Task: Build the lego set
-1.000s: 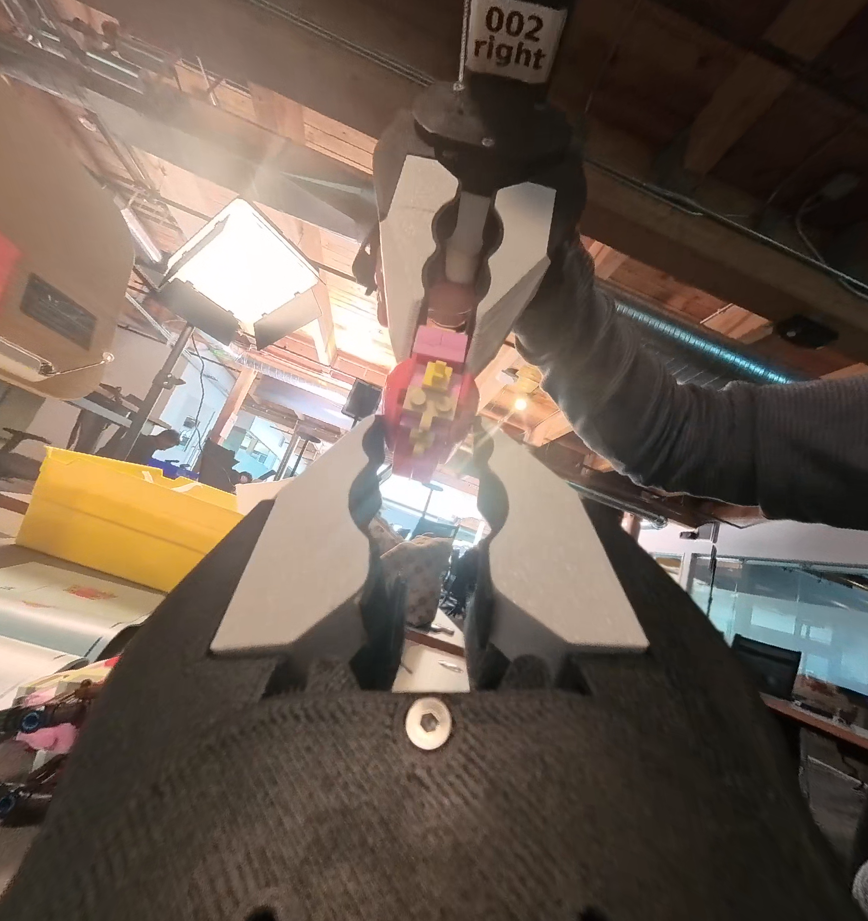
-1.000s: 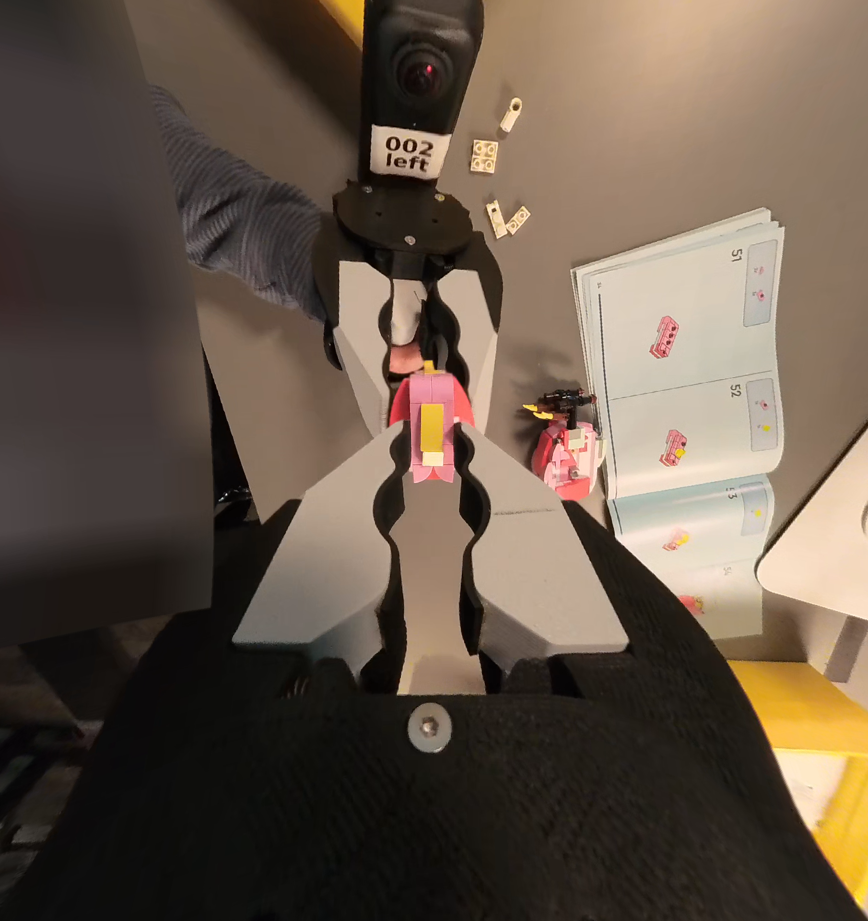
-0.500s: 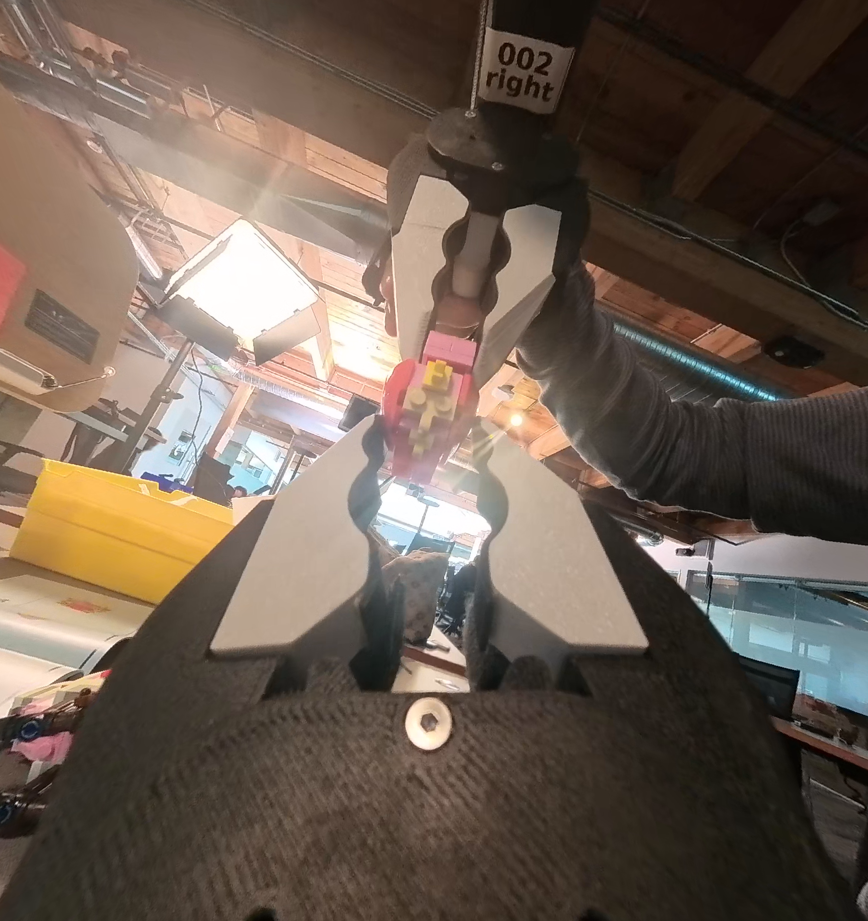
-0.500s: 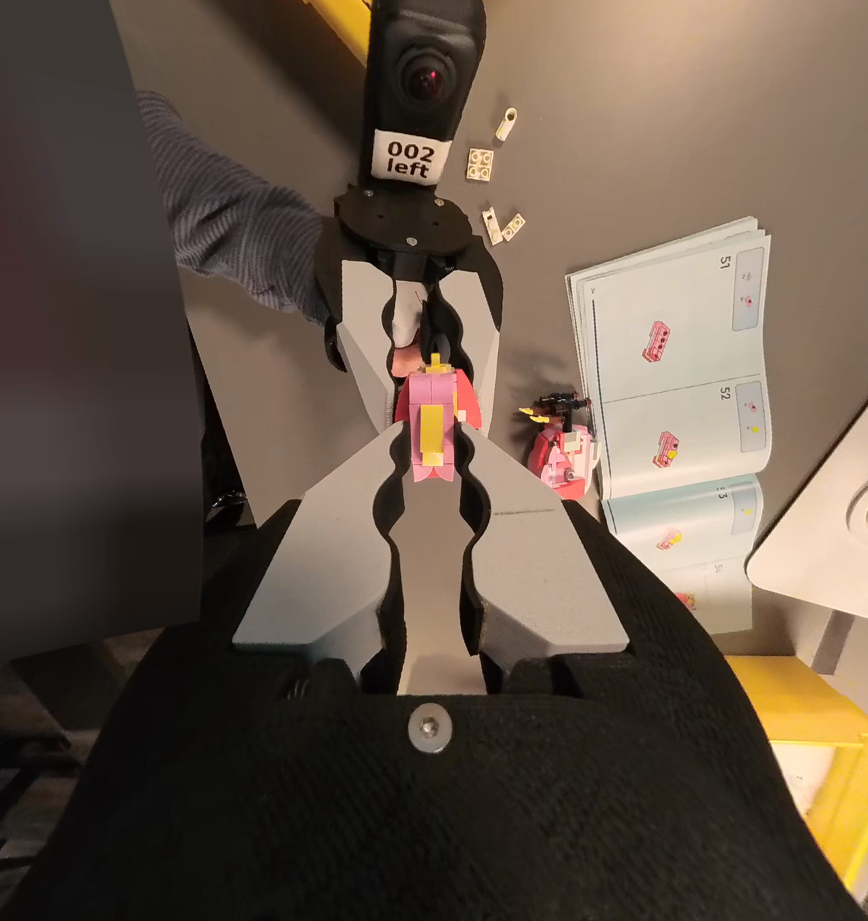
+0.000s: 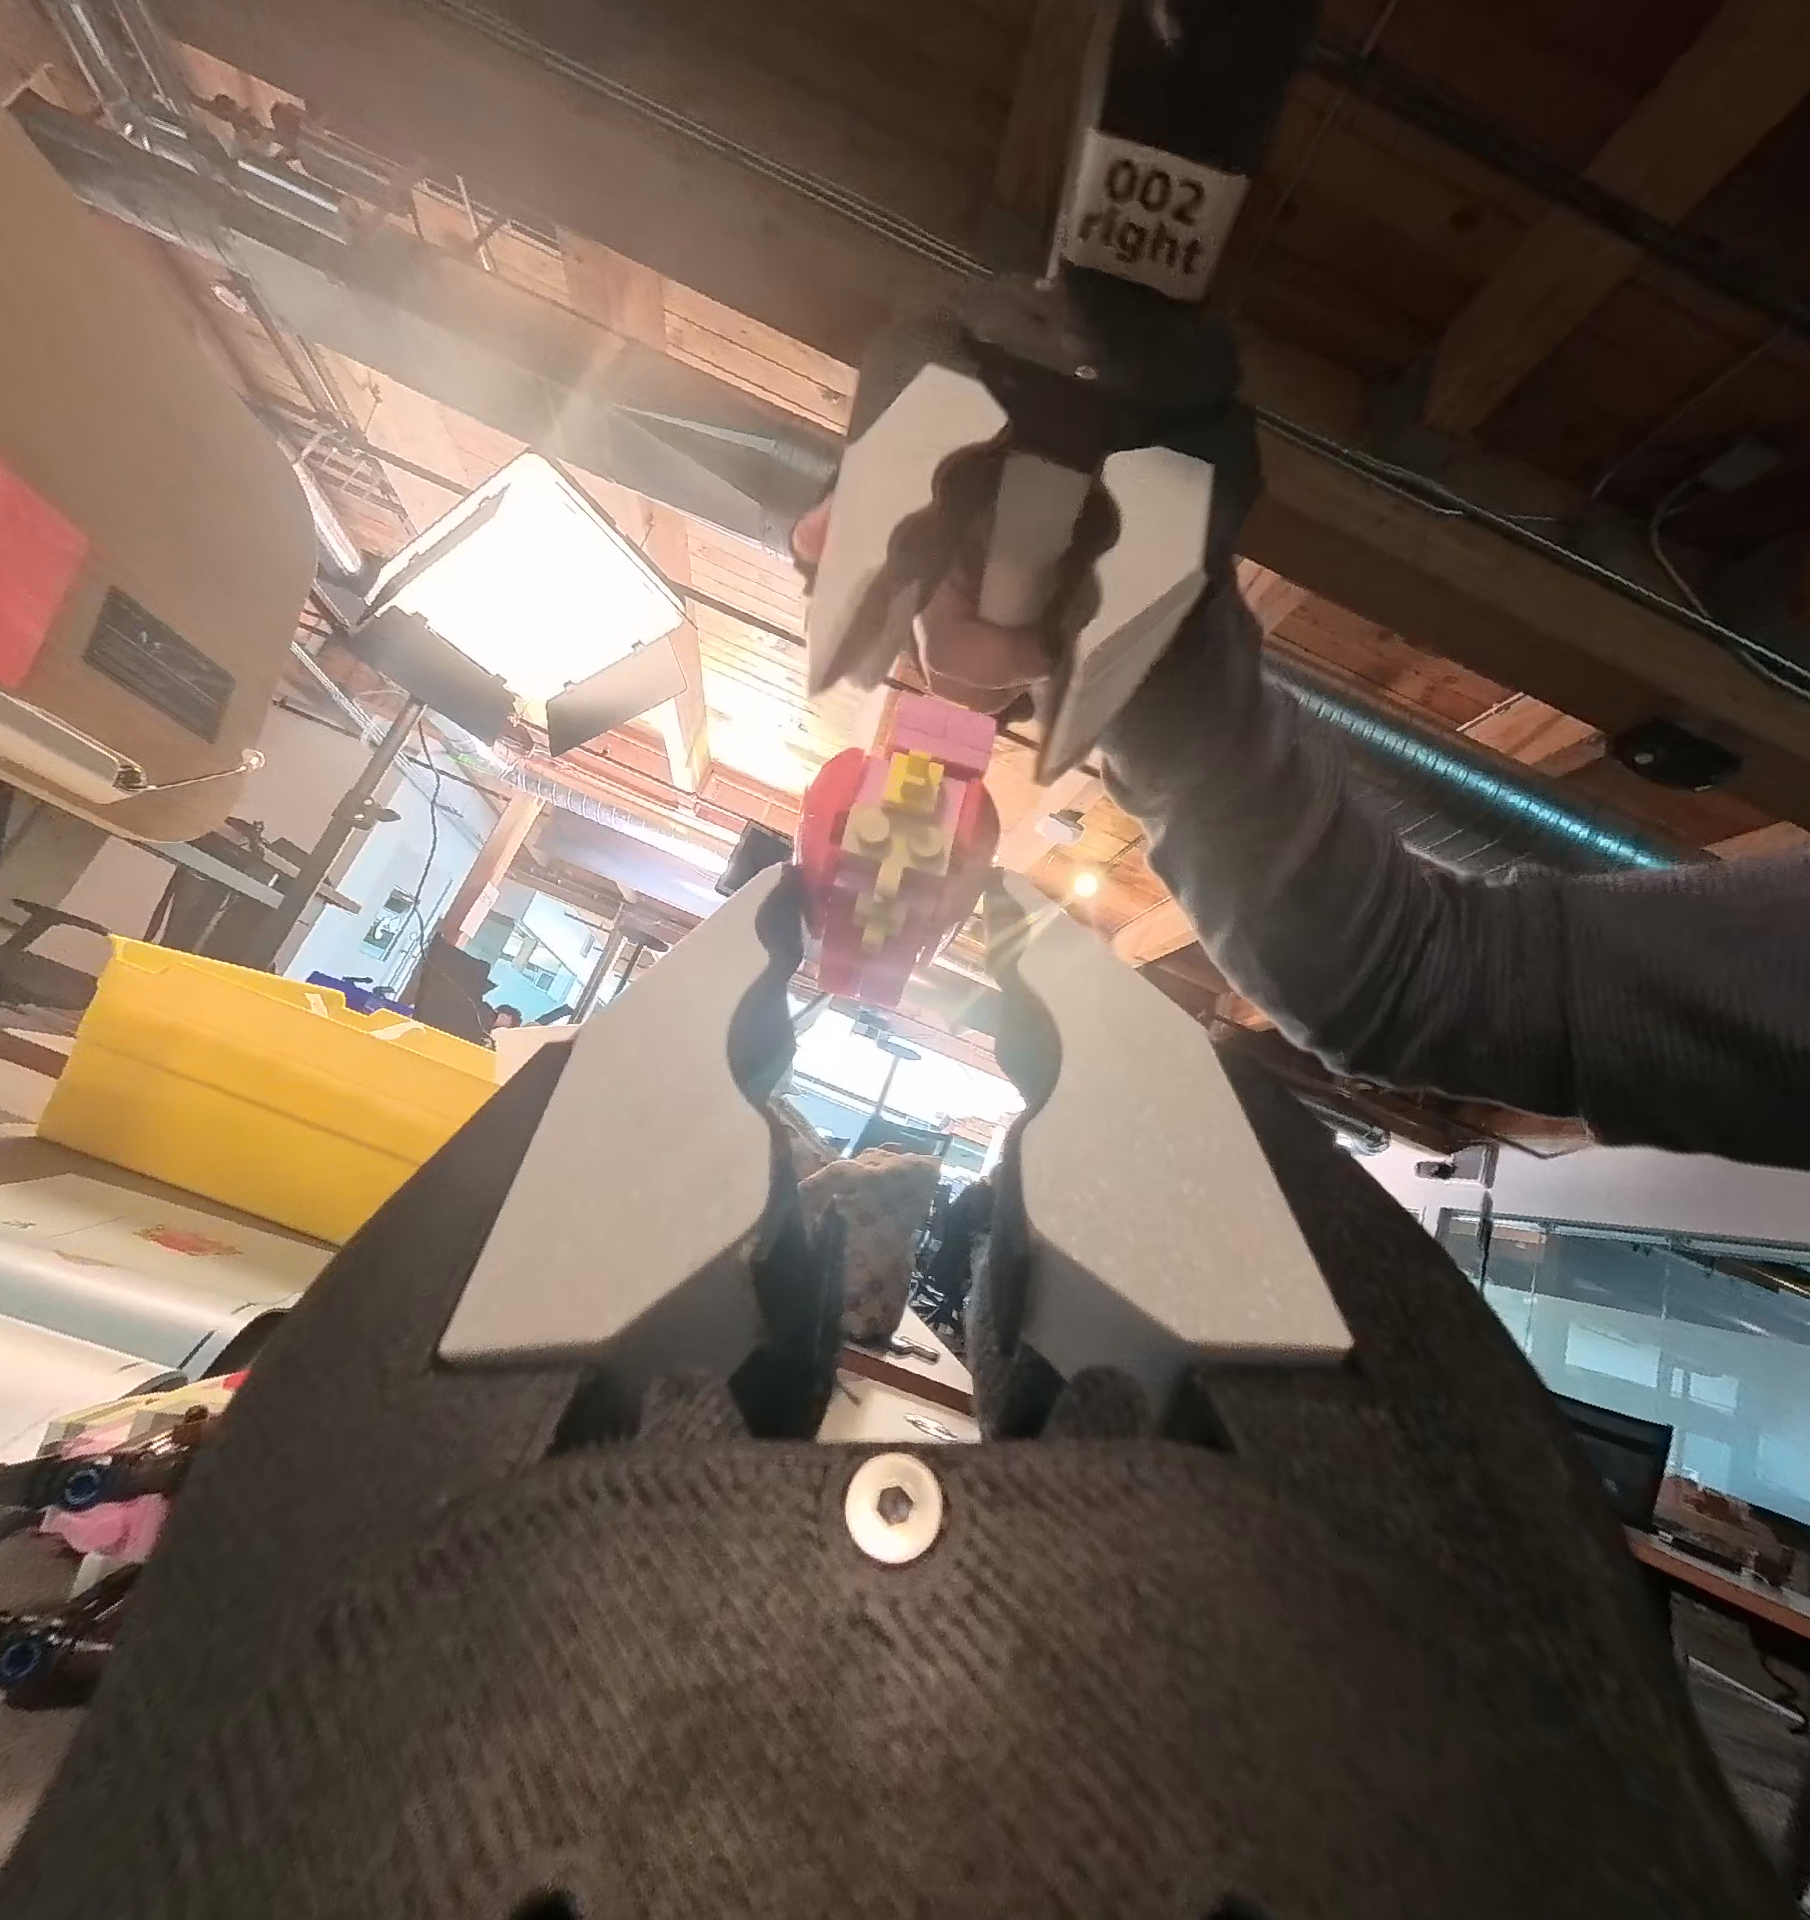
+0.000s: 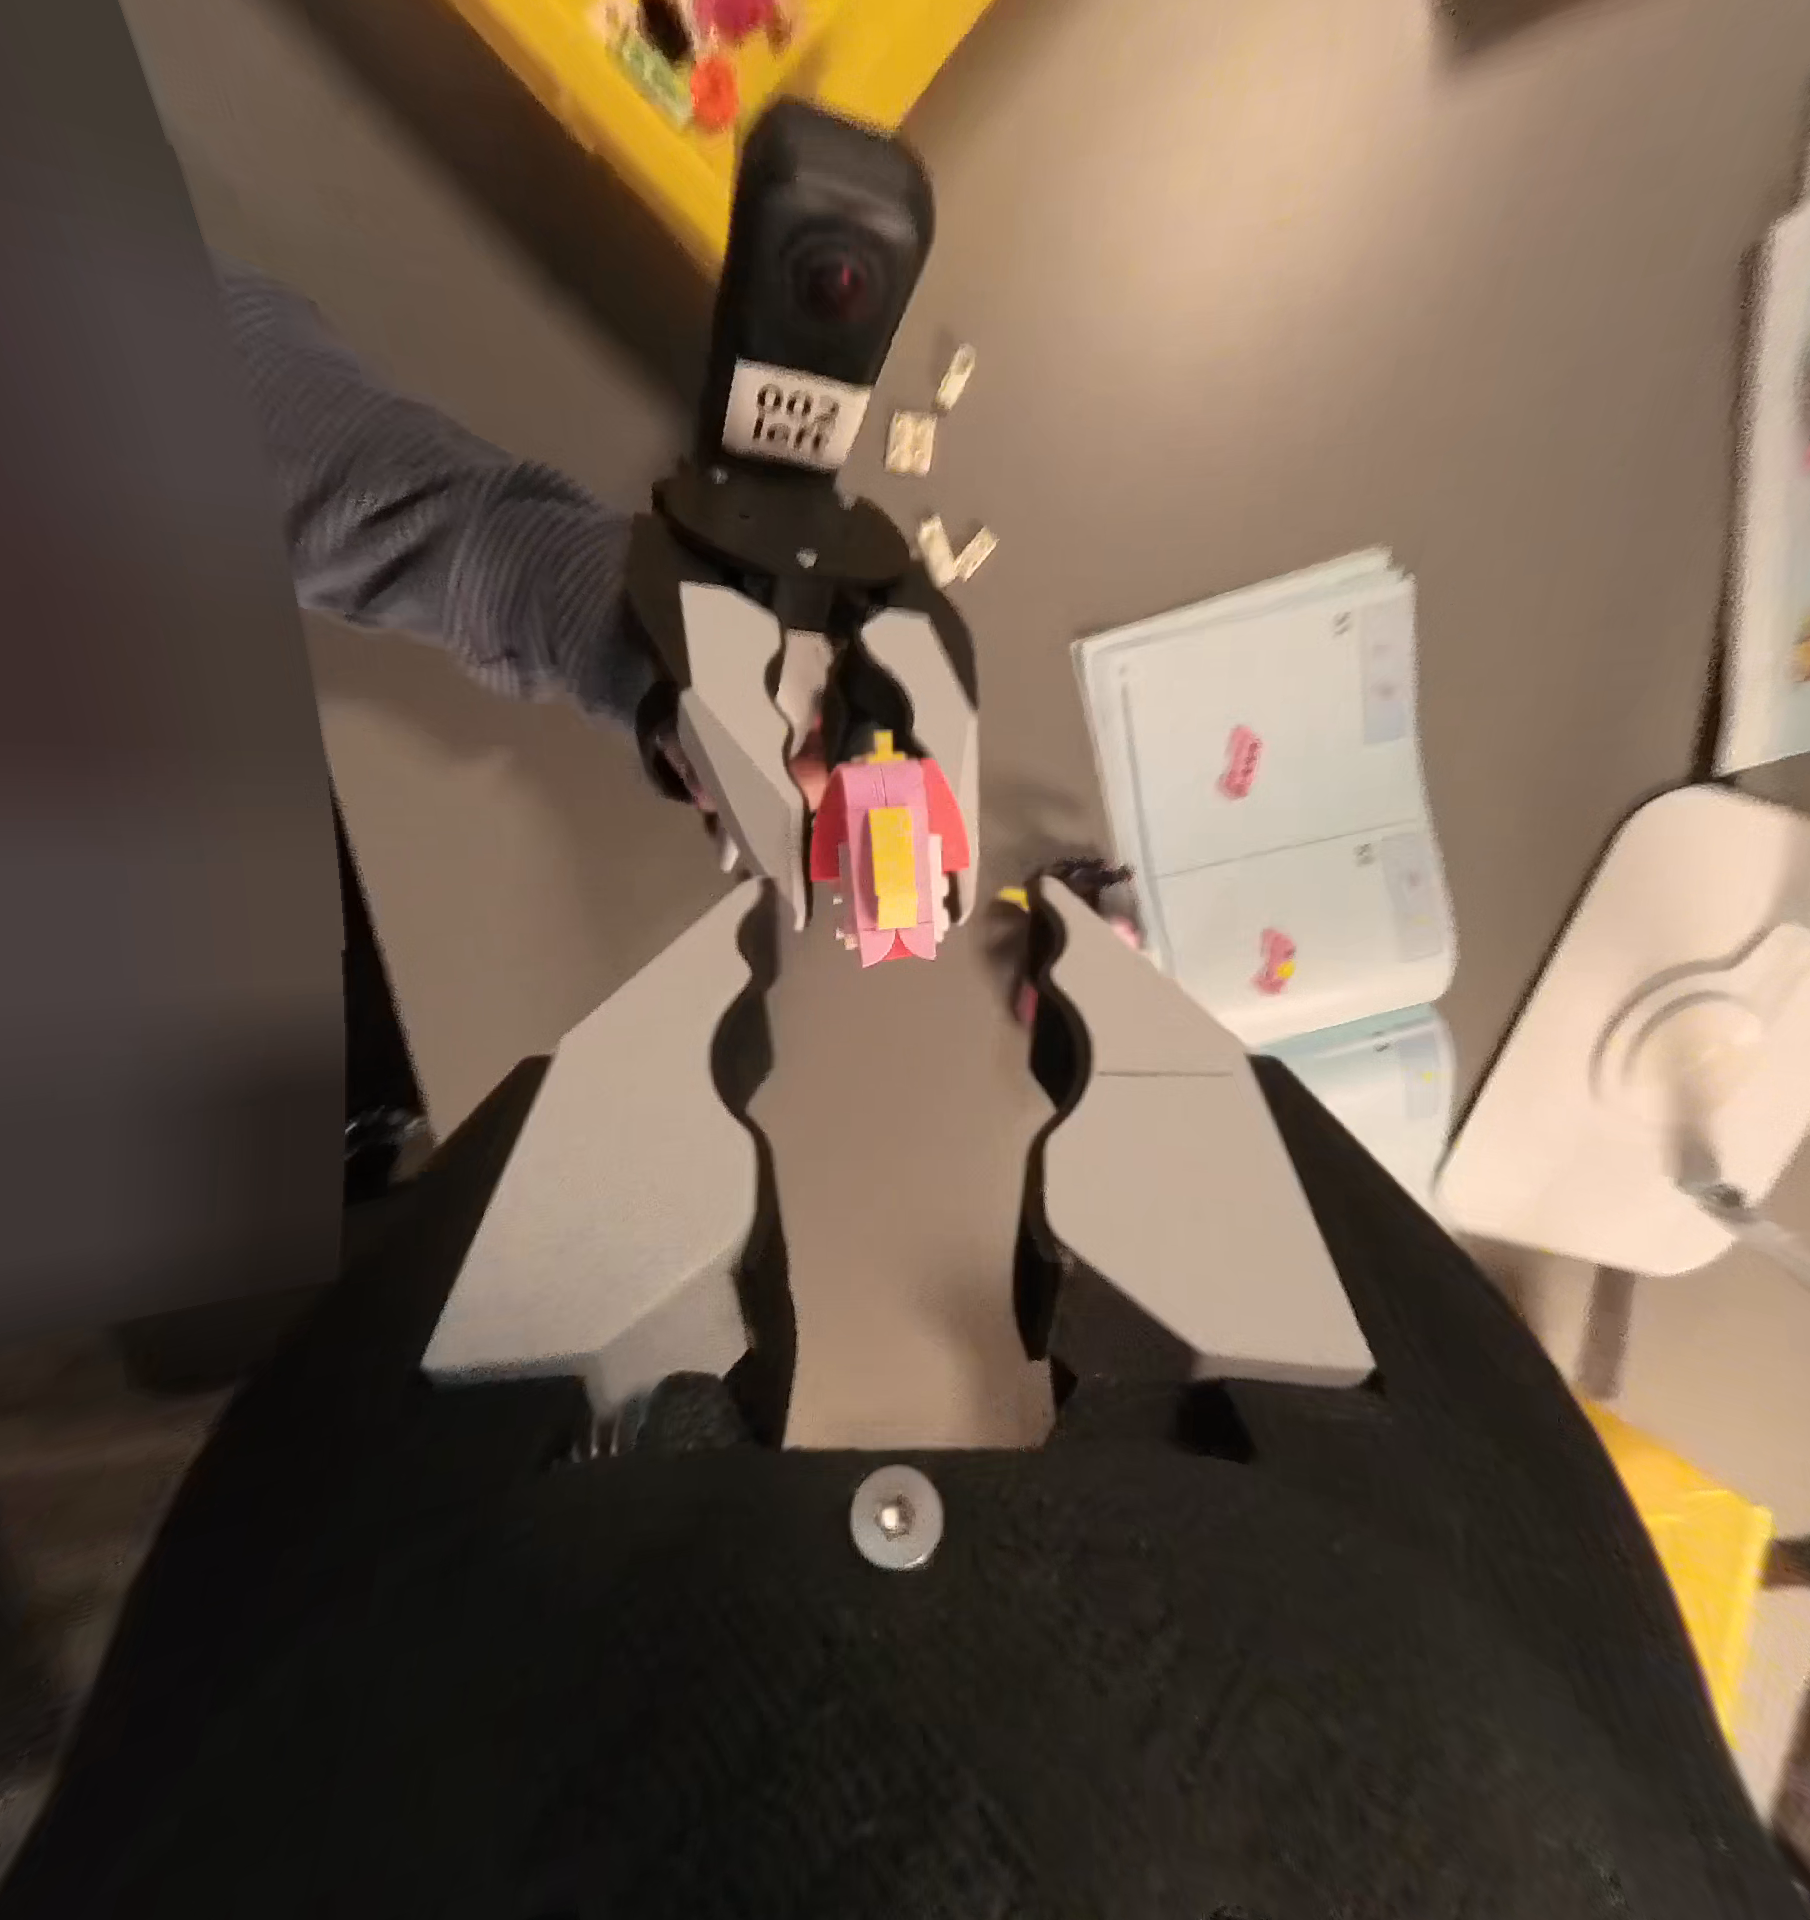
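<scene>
Left wrist view: brick model [image 5: 893,883], red shell, pink body, yellow and tan studded plates, clamped between left gripper [image 5: 885,914] fingertips, held aloft over the grey table [image 6: 1140,260]. Right gripper [image 6: 896,914] jaws wide, clear of the model; a second ago they pinched its pink end. Open instruction booklet [image 6: 1265,810] lies nearby.

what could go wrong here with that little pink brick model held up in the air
1. Only the left gripper clamps the pink and red brick model; the right gripper has its jaws spread clear of it, so any slip probably drops it onto the grey table.
2. The model sticks out past the jaws, so a bump could snap bricks off.
3. A fall could scatter the loose small pieces near the booklet.
</scene>
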`<state>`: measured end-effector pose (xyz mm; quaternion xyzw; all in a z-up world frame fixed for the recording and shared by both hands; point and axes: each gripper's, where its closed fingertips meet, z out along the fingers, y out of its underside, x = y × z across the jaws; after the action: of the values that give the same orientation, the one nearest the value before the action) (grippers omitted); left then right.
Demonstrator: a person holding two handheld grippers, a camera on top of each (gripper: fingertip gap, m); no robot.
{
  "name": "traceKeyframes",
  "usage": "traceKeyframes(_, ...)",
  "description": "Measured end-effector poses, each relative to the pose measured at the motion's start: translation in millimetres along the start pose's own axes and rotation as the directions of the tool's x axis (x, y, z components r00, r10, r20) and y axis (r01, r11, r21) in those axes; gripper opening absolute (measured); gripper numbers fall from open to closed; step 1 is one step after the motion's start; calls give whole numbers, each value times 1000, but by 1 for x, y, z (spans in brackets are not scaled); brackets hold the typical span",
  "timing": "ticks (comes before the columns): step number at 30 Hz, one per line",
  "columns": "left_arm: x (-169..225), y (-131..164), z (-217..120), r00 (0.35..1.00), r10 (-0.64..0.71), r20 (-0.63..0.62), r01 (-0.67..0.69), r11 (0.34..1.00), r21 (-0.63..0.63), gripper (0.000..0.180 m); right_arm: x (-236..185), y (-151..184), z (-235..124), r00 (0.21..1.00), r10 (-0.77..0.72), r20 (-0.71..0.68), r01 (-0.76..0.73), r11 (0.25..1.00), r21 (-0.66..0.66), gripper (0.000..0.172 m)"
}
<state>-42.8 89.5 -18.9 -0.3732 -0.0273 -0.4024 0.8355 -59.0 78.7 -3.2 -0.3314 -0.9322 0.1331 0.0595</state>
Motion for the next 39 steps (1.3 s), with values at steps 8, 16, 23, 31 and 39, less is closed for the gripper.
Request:
traceKeyframes(8,-3,-3,0,999,-52,12,51,998,19,34,2,8,12,732,-335,-593,419,908,5,108)
traceKeyframes(16,1,7,4,998,-67,-5,67,998,-17,34,10,22,32,414,-340,-845,494,863,-106,106)
traceKeyframes(23,1,10,5,999,-49,4,49,998,-29,34,16,12,27,248,-347,-905,487,852,-194,86)
traceKeyframes(31,-1,12,6,999,-37,14,38,999,-36,34,21,17,33,162,-436,-885,462,826,-322,81)
traceKeyframes(39,-3,16,6,999,-13,40,15,999,-43,34,21,17,25,129,-421,-898,433,839,-330,56)
